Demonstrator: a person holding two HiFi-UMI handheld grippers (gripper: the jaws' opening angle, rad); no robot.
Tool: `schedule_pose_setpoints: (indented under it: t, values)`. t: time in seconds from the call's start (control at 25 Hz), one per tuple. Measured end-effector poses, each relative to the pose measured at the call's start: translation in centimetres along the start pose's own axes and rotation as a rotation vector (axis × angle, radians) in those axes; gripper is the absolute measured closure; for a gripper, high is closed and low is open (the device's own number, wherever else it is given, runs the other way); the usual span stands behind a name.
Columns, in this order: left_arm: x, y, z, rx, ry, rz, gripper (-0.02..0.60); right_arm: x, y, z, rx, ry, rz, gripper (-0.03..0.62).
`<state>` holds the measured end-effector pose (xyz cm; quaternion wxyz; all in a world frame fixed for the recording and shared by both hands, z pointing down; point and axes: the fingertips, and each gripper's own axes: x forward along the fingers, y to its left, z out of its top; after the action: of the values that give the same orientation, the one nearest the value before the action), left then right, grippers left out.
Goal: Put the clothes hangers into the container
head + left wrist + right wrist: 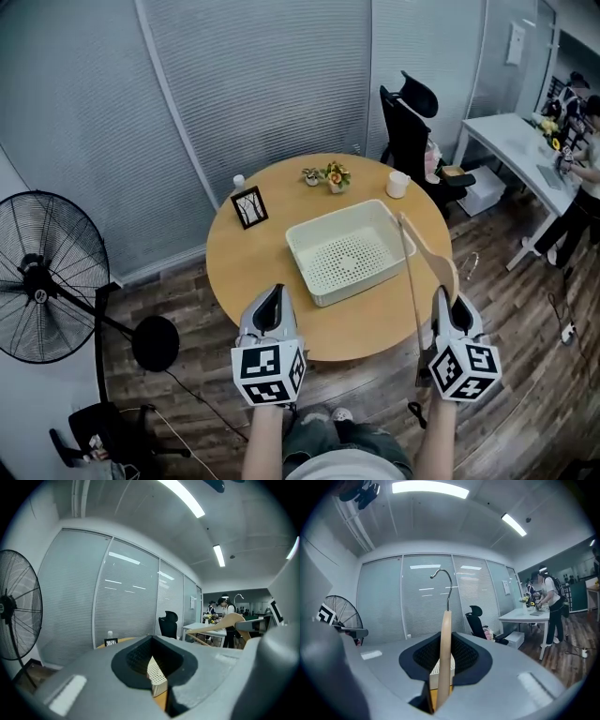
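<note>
Right gripper (pixel 444 298) clamps hanger (pixel 434 259), pointing lengthwise toward container (pixel 302 272); left gripper (pixel 270 298) slightly apart.

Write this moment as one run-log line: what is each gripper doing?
right gripper: shut on wooden hanger | left gripper: open, empty | container: empty, on round table

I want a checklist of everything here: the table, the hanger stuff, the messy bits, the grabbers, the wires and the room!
Surface: round wooden table, mostly bare.
Job's things: cream container mid-table, nothing in it; one wooden hanger, not yet inside.
Clutter: photo frame, plants, cup, bottle along the far edge.
Grippers: left gripper slightly open, empty; right gripper shut on the hanger.
Cables: power strip with its cord on the floor, right.
Surroundings: fan, chair, desk, person.
</note>
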<state>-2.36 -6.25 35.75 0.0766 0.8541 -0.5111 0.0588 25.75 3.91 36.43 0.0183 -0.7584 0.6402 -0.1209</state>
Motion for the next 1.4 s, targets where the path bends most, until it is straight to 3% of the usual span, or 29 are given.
schedule_pose_setpoints:
  t: [0.4,1.4]
  values:
    - [2.0,1.3,-0.6,0.001,0.024,0.032,0.580,3.0,-0.1,-0.9,0.007,0.033,0.020,0.510]
    - [15.8,5.3,1.5,0.004,0.023,-0.047,0.580,15.8,0.6,0.4,-0.020,0.047,-0.032,0.510]
